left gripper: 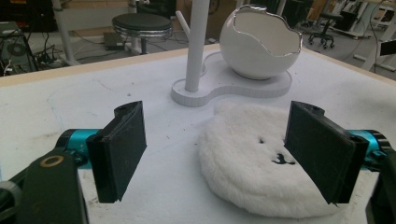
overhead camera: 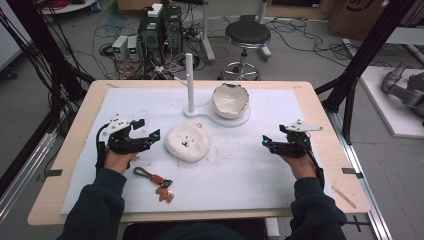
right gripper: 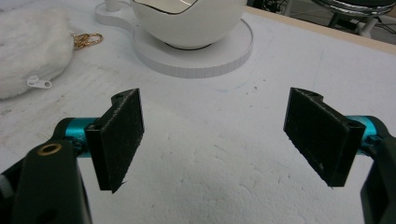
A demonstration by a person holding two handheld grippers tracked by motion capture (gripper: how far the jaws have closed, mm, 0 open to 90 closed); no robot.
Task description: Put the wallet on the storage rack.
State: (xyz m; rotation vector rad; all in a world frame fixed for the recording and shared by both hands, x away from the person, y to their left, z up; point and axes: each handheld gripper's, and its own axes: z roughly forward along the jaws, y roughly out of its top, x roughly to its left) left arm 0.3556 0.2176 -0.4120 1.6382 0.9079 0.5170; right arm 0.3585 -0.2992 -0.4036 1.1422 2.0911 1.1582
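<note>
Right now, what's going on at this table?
A person holds a tool in each hand over a white mat, both open and holding nothing. The left tool points at a fluffy white pouch close by; the right tool sits further off. Behind the pouch stands a white stand with an egg-shaped bowl.

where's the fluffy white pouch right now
In the high view the fluffy white pouch lies mid-table on the white mat, just right of the open left gripper, before the egg-shaped bowl.

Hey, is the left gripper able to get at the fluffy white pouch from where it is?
Probably yes: the left gripper stands open right beside the fluffy white pouch, with nothing between them.
</note>
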